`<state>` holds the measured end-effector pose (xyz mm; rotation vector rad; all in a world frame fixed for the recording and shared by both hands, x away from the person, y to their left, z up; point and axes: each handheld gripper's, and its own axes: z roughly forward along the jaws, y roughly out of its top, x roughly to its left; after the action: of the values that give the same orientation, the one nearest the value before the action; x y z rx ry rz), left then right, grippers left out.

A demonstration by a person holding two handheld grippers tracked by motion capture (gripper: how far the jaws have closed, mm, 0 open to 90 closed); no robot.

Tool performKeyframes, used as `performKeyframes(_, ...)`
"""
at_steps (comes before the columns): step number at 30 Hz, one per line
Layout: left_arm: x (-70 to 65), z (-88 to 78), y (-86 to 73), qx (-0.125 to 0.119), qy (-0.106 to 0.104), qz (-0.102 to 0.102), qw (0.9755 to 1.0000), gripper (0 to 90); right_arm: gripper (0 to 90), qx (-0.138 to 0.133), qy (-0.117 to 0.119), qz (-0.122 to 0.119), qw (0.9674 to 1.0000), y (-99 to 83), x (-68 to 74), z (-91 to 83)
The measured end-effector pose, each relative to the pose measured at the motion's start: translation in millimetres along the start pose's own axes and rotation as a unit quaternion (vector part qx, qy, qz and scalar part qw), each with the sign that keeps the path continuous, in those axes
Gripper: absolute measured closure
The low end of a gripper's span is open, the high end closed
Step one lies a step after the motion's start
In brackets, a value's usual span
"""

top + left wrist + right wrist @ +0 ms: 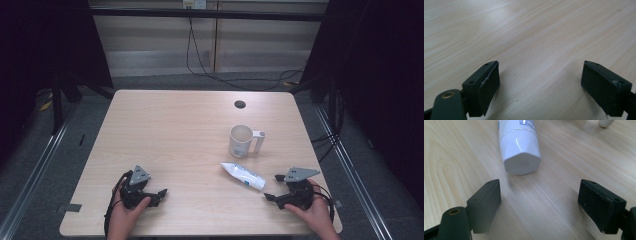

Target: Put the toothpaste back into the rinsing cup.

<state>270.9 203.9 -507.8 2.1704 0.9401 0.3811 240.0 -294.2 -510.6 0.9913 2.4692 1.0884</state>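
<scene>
A: Starting at the left, what is the left hand-held gripper (161,192) doing?

B: It rests low on the pale wooden bench (165,135), near the front edge, with a hand (125,215) behind it. Its jaws stand wide apart, and between them there is bare wood.

A: And the tube?

B: The tube (243,176) lies flat on the bench, right of the middle and just in front of the white mug (241,141), a little apart from it. It is white with blue print along its side. Its flat crimped end points left and away, and its broad white cap (520,155) points towards the right hand-held gripper (272,187). The cap is ribbed near the body and has a many-sided flat end.

A: Does that gripper have hold of it?

B: No. Its jaws gape wide and the cap sits just beyond the tips, touching neither pad. The right hand (315,212) holds it at the bench's front right corner.
</scene>
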Motion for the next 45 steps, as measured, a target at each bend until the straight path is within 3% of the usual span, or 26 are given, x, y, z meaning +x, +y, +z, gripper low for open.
performKeyframes(15,0.0,0.0,0.0,0.0,0.0,0.0,1.0,15.1,18.5,0.002,-0.007,0.008,0.9999,-0.4,1.2,-1.1)
performKeyframes(27,0.1,-0.1,0.1,0.0,0.0,0.001,1.0,15.1,22.4,0.056,-0.005,0.029,0.998,11.8,0.8,-4.2)
performKeyframes(45,0.1,0.0,0.0,0.0,0.0,0.0,1.0,15.1,23.1,0.104,0.008,-0.001,0.9946,41.7,5.6,-0.2)
